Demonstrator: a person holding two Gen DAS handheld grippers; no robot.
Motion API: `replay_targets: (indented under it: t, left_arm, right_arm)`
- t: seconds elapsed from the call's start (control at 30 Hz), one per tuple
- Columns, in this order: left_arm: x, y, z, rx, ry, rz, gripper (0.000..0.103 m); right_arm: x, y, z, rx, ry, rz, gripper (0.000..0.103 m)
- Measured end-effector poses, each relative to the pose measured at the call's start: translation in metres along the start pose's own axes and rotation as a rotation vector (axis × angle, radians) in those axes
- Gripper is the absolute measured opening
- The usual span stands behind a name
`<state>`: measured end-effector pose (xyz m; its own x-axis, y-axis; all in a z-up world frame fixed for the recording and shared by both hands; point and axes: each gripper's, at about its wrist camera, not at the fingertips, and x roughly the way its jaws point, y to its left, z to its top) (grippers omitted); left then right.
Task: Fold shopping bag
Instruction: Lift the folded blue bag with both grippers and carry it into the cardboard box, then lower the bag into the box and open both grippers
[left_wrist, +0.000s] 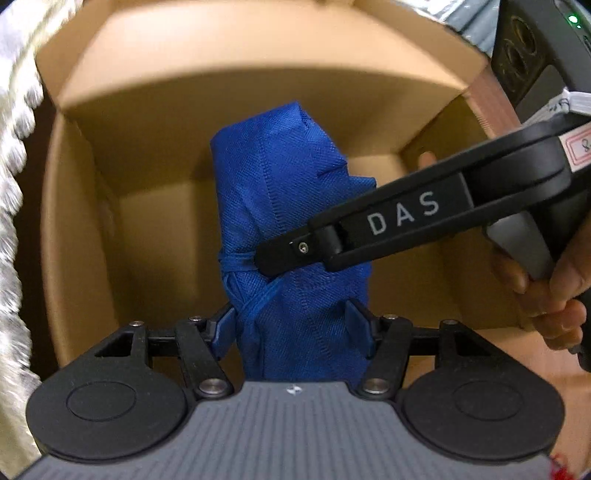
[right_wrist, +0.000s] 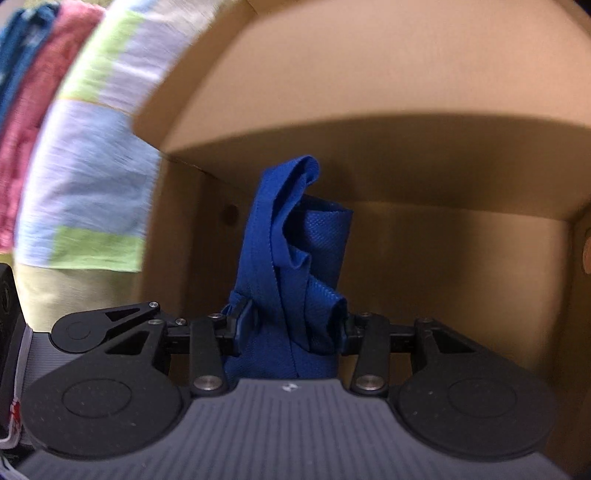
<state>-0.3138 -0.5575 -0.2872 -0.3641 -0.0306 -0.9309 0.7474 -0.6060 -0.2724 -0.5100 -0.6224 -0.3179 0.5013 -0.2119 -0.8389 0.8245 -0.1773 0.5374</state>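
A blue woven shopping bag (left_wrist: 284, 192), folded into a tight bundle and bound by its strap, hangs over an open cardboard box (left_wrist: 155, 92). My left gripper (left_wrist: 291, 325) is shut on the bundle's near end. My right gripper (left_wrist: 266, 254) reaches in from the right and touches the bundle's side at the strap. In the right wrist view the right gripper (right_wrist: 291, 325) is shut on the blue bag (right_wrist: 295, 236), with a strap loop standing above it, over the box (right_wrist: 369, 110).
The box flaps stand open around the bundle. White fluffy fabric (left_wrist: 14, 184) lies left of the box. A dark device (left_wrist: 524, 55) sits at the upper right. A striped pastel cloth (right_wrist: 92, 147) and red and blue cloths lie left of the box.
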Motion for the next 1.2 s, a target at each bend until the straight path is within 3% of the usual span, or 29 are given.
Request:
replay_targets:
  t: [0.2,0.43,0.63,0.67,0.9,1.07,1.2]
  left_arm:
    - [0.023,-0.004,-0.009,0.013,0.041,0.077,0.062]
    - [-0.038,-0.026,-0.034,0.108,-0.025,0.225,0.062]
    - [-0.069,-0.028,-0.067,0.092,-0.076,0.263,0.062]
    - [-0.068,-0.027,-0.067,0.092,-0.075,0.269,0.062]
    - [-0.068,-0.021,-0.064,0.075,-0.094,0.256,0.062]
    - [-0.073,-0.023,-0.067,0.082,-0.094,0.254,0.062]
    - [-0.073,-0.020,-0.071,0.086,-0.088,0.268,0.062]
  right_arm:
    - [0.042,-0.014,-0.003,-0.013,0.086,-0.059,0.039]
    - [0.045,-0.001,-0.012,-0.017,0.058,-0.031,0.038]
    - [0.063,0.031,-0.020,-0.023,0.041,0.012,0.036]
    - [0.066,0.036,-0.021,-0.024,0.039,0.020,0.032]
    - [0.073,0.047,-0.031,-0.017,0.039,0.027,0.033]
    - [0.065,0.065,-0.043,-0.126,0.011,-0.063,0.059]
    - [0.060,0.078,-0.053,-0.198,0.011,-0.122,0.063]
